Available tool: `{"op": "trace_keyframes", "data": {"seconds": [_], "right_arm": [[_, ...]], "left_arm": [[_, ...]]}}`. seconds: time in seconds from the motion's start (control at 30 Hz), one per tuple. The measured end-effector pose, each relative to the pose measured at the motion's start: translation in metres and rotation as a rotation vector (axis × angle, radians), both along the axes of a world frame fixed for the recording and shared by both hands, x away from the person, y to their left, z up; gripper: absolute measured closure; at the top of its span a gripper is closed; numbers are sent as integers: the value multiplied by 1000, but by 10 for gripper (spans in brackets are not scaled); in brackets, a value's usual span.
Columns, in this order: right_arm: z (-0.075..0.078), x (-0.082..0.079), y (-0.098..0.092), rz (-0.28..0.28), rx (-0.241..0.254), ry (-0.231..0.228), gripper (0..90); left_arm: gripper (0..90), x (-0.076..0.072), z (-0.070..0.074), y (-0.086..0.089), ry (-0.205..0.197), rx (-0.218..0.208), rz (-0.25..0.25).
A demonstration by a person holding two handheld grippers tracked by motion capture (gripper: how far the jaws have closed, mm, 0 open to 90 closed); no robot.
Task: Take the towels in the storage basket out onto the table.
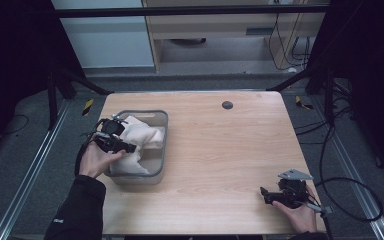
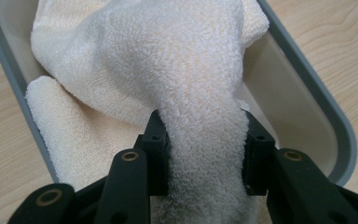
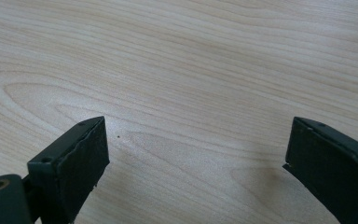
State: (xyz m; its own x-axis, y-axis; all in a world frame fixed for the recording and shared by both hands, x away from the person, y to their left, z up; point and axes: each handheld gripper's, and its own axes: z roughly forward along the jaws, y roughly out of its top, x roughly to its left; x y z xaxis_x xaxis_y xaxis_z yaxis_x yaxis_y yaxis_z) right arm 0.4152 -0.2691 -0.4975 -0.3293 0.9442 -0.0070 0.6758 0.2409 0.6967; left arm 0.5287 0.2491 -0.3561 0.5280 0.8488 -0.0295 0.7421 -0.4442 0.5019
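Observation:
A cream towel (image 1: 142, 137) lies bunched in a grey plastic basin (image 1: 163, 150) on the left of the wooden table (image 1: 220, 150). My left gripper (image 1: 125, 147) reaches over the basin's left side and is shut on a fold of the towel (image 2: 205, 140), which bulges up between its jaws. In the left gripper view the basin rim (image 2: 317, 88) runs along the right. My right gripper (image 1: 263, 194) rests low over the table's front right corner. Its jaws stand wide apart over bare wood (image 3: 196, 107) with nothing between them.
A small black round cap (image 1: 227, 105) is set in the table near its far edge. Cables (image 1: 350, 200) trail on the floor to the right. Black frame posts and metal rails border both sides of the table.

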Motion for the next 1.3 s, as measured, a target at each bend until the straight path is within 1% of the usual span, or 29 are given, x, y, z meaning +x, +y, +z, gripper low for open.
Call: {"op": "trace_keyframes", "data": {"seconds": [0.03,0.07,0.13,0.2,0.27,0.33,0.37,0.4,0.57,0.6,0.63,0.83,1.0,1.13,1.23,1.27,1.3], "right_arm": [[0,0,0,0,0,0,59],[0,0,0,1,1,-2,59],[0,0,0,3,1,-2,59],[0,0,0,1,1,0,59],[0,0,0,2,1,-2,59],[0,0,0,2,1,-2,59],[0,0,0,3,1,-1,59],[0,0,0,3,1,-1,59],[0,0,0,4,3,1,59],[0,0,0,4,1,-1,59],[0,0,0,4,1,-1,59],[0,0,0,5,3,2,59],[0,0,1,5,2,0,59],[-1,0,1,8,-3,1,59],[0,0,1,6,2,2,59],[0,0,1,6,2,1,59],[0,0,1,6,2,1,59]], "left_arm": [[616,0,0,0,0,0,0],[616,-1,5,1,-10,-11,4],[616,-2,10,1,-29,-20,8],[617,-2,12,1,-35,-23,8],[617,-3,17,1,-50,-27,10],[617,-4,24,1,-69,-43,11],[617,-4,26,1,-71,-48,8],[617,-4,26,1,-71,-48,8],[617,-6,39,-1,-95,-53,3],[617,-7,44,-2,-103,-57,0],[617,-7,44,-2,-103,-57,0],[617,-11,55,-4,-119,-65,-14],[617,-14,62,-3,-118,-65,-21],[616,-18,72,1,-133,-69,-26],[617,-23,81,2,-147,-67,-31],[616,-27,86,1,-158,-72,-35],[617,-27,86,1,-158,-72,-35]]}}
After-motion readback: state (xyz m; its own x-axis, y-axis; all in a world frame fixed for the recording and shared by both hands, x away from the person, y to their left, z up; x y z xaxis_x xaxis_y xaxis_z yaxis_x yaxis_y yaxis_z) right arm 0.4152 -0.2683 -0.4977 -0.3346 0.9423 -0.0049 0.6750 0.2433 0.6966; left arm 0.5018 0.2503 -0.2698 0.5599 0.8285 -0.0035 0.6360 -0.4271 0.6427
